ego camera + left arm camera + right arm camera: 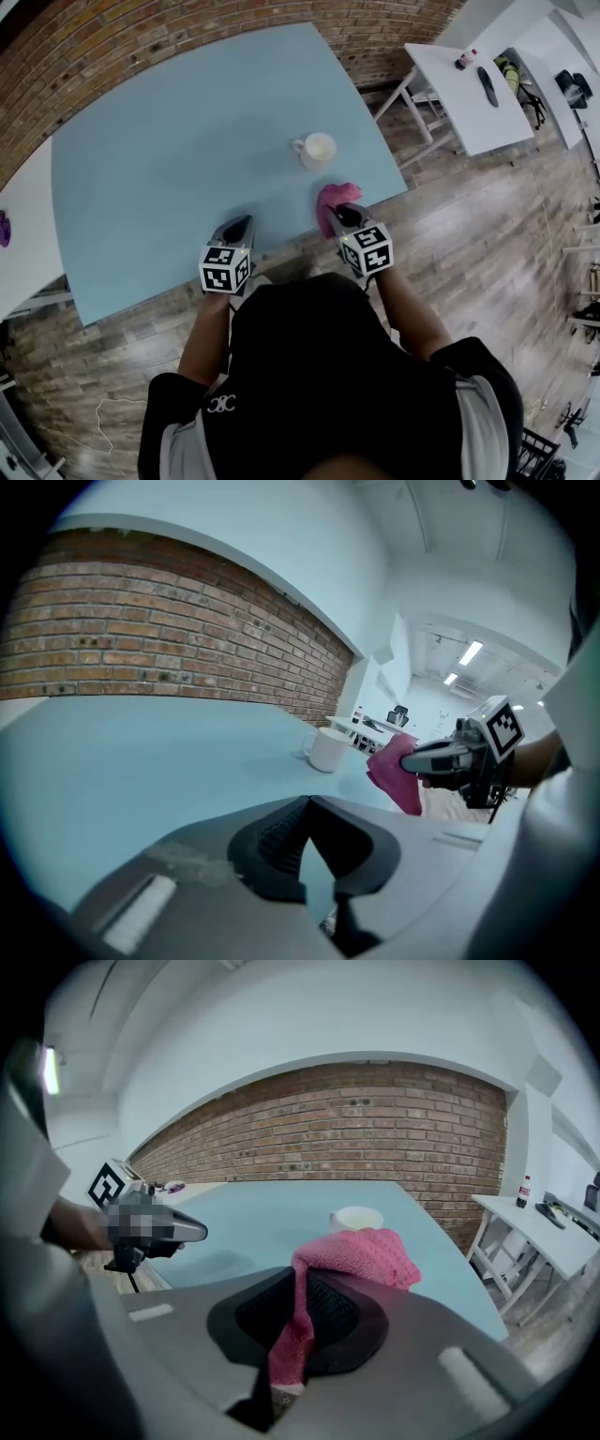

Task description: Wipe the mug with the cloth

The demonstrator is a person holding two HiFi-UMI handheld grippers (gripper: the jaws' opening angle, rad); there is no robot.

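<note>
A white mug [316, 150] stands upright on the light blue table [169, 159], handle to the left; it also shows as the mug [328, 749] and the mug [355, 1218]. My right gripper [345, 217] is shut on a pink cloth [334, 202] at the table's near edge, just short of the mug. The cloth [358, 1253] bunches over the jaws and hangs down between them; from the left it shows as the cloth [397, 772]. My left gripper [236, 229] is shut and empty over the near edge, left of the cloth.
A brick wall [141, 37] runs behind the table. White tables [473, 89] with a bottle and dark items stand to the right. Wooden floor [487, 234] lies beyond the table's right edge. A purple object [4, 228] sits on a white surface far left.
</note>
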